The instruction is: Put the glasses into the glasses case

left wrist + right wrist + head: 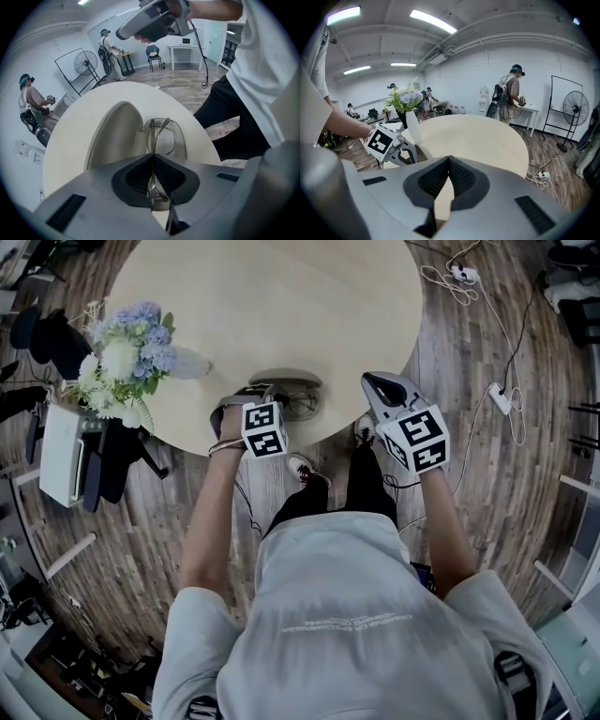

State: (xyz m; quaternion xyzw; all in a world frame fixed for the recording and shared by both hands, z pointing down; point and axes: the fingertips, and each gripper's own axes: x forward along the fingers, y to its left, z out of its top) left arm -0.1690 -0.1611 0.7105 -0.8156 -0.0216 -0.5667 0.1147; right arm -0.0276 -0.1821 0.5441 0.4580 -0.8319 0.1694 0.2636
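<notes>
Left gripper view: your left gripper [152, 158] is pinching the glasses [153, 136], fingers closed tight on the thin metal frame, lenses turned edge-on and hanging out ahead of the fingertips. The glasses are sitting right over the open glasses case [115, 138]; its lid is standing up on the left and the frame is hanging above the tray beside it. Whether the frame is touching the tray, cannot tell.

Head view: the case is lying near the near edge of the bench [281, 296], straight in front of you, with your left gripper reaching in over it. Your right gripper [449, 159] is hovering off the bench edge, to the right of the case and apart from it. Its fingers are pressing together at the tips, gripping nothing.

A vase of flowers [131, 357] is standing at the bench's left rim, well apart from the case. A power strip [502, 397] is lying on the wood floor to the right, cables trailing from it.

Right gripper view: a person [513, 89] is standing at a far desk, a floor fan [574, 105] nearby
</notes>
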